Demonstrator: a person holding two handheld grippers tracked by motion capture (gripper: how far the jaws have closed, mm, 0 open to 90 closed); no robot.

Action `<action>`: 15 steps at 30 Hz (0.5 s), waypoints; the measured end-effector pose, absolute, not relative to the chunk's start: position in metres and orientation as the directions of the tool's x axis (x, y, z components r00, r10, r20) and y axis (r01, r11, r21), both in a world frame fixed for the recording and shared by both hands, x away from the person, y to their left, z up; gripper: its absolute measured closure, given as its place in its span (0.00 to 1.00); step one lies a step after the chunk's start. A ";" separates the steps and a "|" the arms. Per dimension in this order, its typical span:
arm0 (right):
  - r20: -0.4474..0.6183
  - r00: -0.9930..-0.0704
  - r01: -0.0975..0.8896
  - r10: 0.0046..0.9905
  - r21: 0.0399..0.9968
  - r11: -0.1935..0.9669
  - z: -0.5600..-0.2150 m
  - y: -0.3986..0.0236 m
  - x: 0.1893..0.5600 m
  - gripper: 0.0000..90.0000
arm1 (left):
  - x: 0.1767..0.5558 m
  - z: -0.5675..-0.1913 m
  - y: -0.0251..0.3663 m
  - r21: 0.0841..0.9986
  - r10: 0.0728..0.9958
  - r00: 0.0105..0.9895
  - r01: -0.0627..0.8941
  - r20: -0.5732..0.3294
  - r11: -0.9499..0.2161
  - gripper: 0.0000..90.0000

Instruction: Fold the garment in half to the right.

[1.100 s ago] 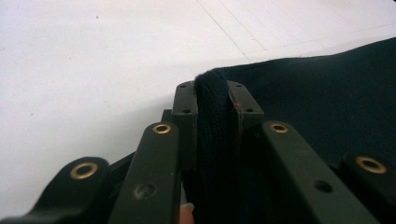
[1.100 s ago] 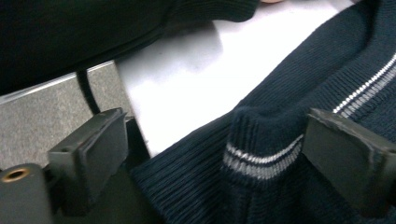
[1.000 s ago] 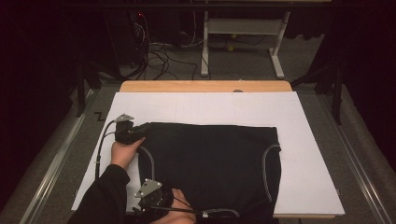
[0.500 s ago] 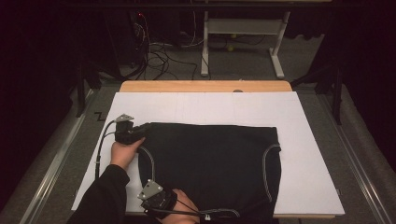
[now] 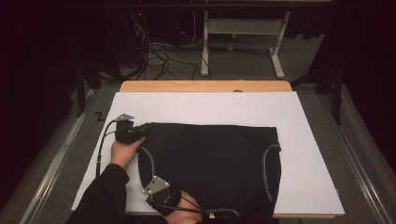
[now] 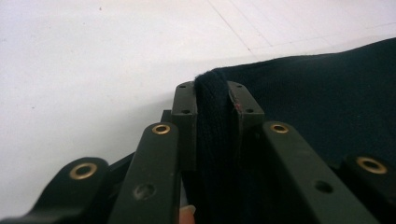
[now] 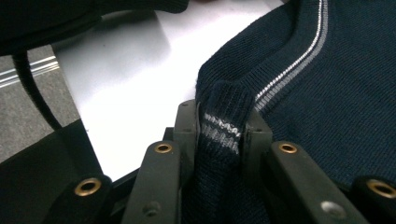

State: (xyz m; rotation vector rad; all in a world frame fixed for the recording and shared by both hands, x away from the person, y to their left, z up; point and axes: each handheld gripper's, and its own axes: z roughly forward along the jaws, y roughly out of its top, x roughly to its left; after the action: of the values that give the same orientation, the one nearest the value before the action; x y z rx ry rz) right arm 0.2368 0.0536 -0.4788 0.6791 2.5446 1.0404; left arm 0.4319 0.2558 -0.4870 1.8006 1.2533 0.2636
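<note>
A dark navy knitted garment (image 5: 210, 158) with pale striped trim lies flat on the white table top (image 5: 303, 140). My left gripper (image 5: 142, 130) is at its far-left corner. In the left gripper view the gripper (image 6: 212, 93) is shut on a pinched fold of the garment (image 6: 327, 93). My right gripper (image 5: 152, 191) is at the near-left edge. Its jaws have just been closing, and in the right gripper view the gripper (image 7: 223, 116) is shut on a striped ribbed edge of the garment (image 7: 336, 93).
The garment's near edge hangs over the table's front edge. A wooden strip (image 5: 205, 86) borders the far side. Cables (image 5: 159, 51) and a metal desk frame (image 5: 243, 28) stand on the floor beyond. A metal rail (image 5: 51, 172) runs along the left.
My right hand has edged slightly toward the garment's near-left edge. The left hand and the garment lie as before.
</note>
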 end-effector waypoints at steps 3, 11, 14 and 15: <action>-0.094 -0.841 0.296 0.532 0.743 0.600 -0.474 0.049 0.234 0.83 | 0.432 -0.487 0.254 0.761 0.838 0.461 0.643 -0.293 -0.087 0.80; -0.097 -0.841 0.238 0.533 0.817 0.525 -0.458 0.035 0.229 0.84 | 0.433 -0.485 0.250 0.747 0.856 0.449 0.654 -0.256 -0.120 0.81; -0.102 -0.841 0.223 0.531 0.830 0.511 -0.455 0.029 0.229 0.84 | 0.429 -0.482 0.248 0.765 0.862 0.452 0.631 -0.227 -0.130 0.81; -0.099 -0.842 0.220 0.530 0.835 0.505 -0.454 0.027 0.228 0.85 | 0.428 -0.482 0.247 0.764 0.865 0.447 0.634 -0.230 -0.124 0.81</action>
State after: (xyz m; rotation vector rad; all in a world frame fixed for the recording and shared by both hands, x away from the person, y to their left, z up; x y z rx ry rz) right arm 0.2284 0.0269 -0.4542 0.6261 2.4093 1.2641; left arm 0.4279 0.2471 -0.4818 1.8447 1.2710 0.3409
